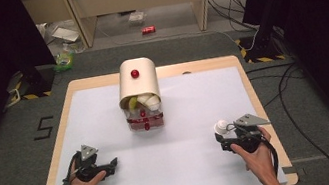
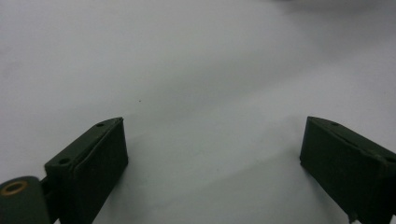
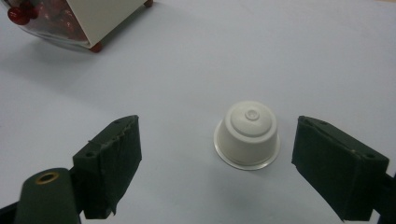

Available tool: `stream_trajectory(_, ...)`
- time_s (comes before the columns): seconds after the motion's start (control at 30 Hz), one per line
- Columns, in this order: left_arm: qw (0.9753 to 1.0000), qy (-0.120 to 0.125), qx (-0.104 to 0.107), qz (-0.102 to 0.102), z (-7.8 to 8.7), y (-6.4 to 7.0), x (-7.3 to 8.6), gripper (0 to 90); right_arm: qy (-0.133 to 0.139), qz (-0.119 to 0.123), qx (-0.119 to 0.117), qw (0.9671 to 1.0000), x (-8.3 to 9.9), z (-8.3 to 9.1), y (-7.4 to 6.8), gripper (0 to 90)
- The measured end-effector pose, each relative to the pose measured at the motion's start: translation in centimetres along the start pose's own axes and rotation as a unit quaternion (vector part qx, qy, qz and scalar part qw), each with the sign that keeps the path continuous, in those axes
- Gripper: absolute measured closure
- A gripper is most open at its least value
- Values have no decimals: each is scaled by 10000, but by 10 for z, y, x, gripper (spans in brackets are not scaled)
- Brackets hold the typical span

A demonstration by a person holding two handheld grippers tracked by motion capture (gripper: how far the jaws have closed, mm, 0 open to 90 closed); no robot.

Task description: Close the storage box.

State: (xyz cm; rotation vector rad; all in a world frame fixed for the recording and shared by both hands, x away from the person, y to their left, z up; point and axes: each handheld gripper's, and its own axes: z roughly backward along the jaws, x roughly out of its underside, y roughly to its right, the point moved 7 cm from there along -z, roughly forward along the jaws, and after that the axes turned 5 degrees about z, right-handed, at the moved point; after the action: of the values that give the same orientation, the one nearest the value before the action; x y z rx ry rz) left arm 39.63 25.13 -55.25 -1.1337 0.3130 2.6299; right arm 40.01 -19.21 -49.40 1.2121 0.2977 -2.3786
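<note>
The right tool [image 3: 217, 161] is standing wide around the small white capsule [image 3: 247, 134], low in the frame. It is probably light, thin-walled; grip its sides gently.

The left tool [image 2: 212, 163] is waiting wide over the bare desk [image 2: 187, 70].

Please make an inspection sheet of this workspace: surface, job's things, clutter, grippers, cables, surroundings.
Surface: white sheet on a wooden table, clean.
Job's things: white capsule stands upside down between the right jaws, untouched; cream dispenser box with red knob stands mid-table, holding capsules.
Clutter: nothing seen on the sheet.
Grippers: left hand-held gripper open on the bare sheet; right hand-held gripper open at the capsule.
Cables: one trails from each gripper; loose black cables lie on the floor at right.
Surroundings: red can and plastic litter on the floor behind; dark curtains on both sides.
</note>
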Motion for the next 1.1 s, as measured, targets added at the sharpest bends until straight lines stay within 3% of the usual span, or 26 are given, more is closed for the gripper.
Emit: stream_trajectory(1.1,10000,0,-2,-2,0,0,0,67,-414,38,30,9991,36,9,3,163)
